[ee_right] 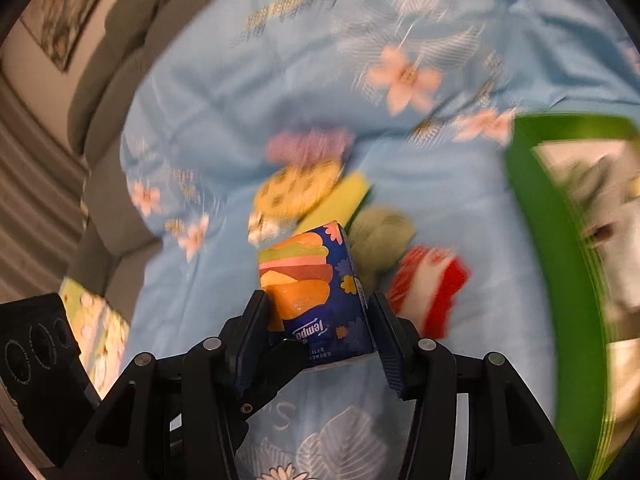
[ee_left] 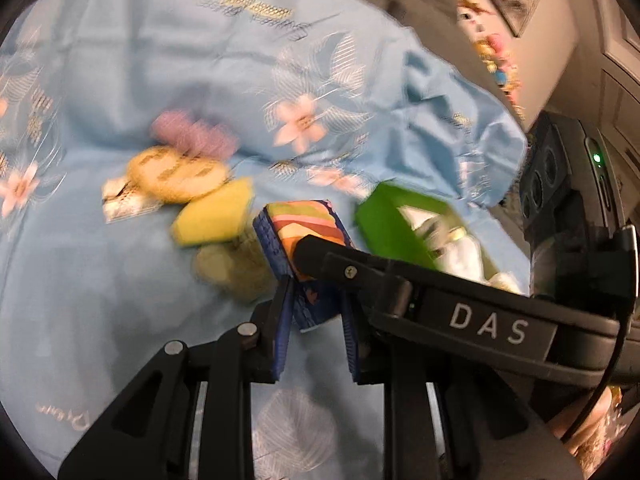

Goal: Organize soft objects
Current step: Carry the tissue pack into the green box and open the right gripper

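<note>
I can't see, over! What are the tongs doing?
Both tongs, left and right, clamp the tissue pack. Green bin right. Nothing blocking.

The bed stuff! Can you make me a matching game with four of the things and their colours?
Things:
1. tissue pack
2. bin
3. cookie-shaped toy
4. bedsheet

Colours:
A. light blue with pink flowers
B. green
C. dark blue with orange and pink stripes
D. yellow with brown spots

Pairs: 1-C, 2-B, 3-D, 4-A
</note>
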The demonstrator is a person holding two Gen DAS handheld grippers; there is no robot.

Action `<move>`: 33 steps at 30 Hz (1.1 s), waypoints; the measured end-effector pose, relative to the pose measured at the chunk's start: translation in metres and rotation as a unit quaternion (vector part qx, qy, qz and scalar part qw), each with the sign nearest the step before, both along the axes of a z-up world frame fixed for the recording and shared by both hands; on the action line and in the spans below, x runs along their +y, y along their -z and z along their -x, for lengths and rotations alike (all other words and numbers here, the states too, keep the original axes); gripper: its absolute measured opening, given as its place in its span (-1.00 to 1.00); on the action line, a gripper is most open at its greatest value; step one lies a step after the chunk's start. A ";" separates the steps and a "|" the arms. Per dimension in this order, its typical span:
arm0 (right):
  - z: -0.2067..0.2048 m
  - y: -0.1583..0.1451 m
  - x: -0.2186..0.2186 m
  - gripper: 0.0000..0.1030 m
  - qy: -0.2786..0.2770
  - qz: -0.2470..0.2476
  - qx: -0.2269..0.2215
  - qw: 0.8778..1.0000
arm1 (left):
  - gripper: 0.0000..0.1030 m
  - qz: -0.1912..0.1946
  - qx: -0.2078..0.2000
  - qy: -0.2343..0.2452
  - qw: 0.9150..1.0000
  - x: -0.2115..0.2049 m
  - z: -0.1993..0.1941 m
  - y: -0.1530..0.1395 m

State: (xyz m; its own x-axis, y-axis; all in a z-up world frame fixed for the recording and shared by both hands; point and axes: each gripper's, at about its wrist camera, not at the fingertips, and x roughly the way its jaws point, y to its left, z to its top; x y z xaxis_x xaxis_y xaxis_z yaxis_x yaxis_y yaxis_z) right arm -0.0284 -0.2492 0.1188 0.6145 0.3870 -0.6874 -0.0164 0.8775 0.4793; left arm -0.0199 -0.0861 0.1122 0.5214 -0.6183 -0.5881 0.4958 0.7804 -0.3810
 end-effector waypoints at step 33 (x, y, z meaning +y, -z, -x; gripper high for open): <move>0.018 0.021 -0.186 0.07 0.215 -0.039 0.081 0.973 | -0.42 -0.049 0.019 0.119 0.991 -0.178 0.003 0.014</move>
